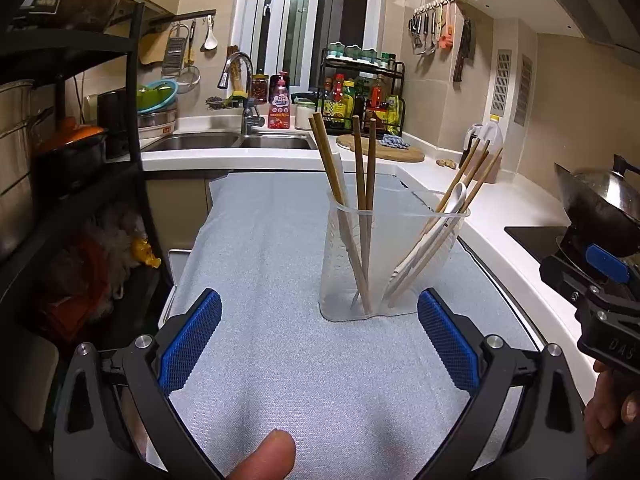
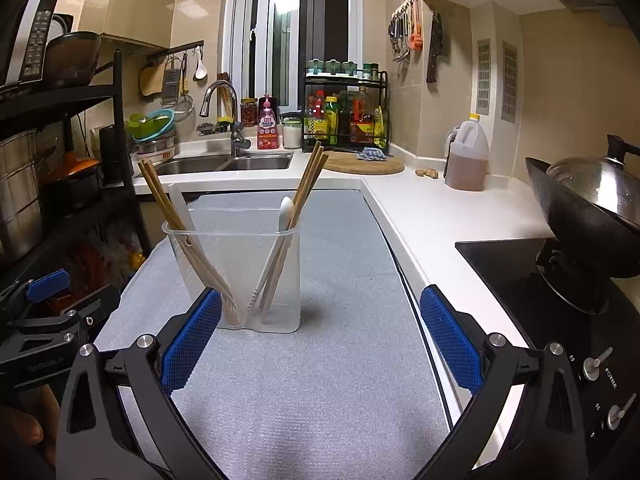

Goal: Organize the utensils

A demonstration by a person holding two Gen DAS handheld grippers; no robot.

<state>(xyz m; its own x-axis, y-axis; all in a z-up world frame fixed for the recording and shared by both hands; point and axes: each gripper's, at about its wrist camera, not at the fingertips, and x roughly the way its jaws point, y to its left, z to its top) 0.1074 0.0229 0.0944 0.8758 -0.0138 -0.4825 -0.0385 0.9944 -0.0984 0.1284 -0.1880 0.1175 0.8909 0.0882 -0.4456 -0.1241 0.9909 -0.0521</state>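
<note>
A clear plastic utensil holder (image 1: 416,280) with two compartments stands upright on a grey mat (image 1: 272,264). Wooden chopsticks (image 1: 362,184) lean in its left compartment; more chopsticks (image 1: 468,188) and a white spoon (image 1: 454,204) lean in the right one. The holder also shows in the right wrist view (image 2: 240,276), with chopsticks (image 2: 160,196) and the spoon (image 2: 286,212). My left gripper (image 1: 320,336) is open and empty, just in front of the holder. My right gripper (image 2: 320,336) is open and empty, in front and to the right of it.
A white counter (image 2: 436,216) runs along the right with an oil jug (image 2: 466,156), a wok (image 2: 588,216) on a black hob (image 2: 520,264), and a cutting board (image 2: 364,164). A sink (image 2: 224,164) lies behind; a black shelf rack (image 1: 80,160) stands left.
</note>
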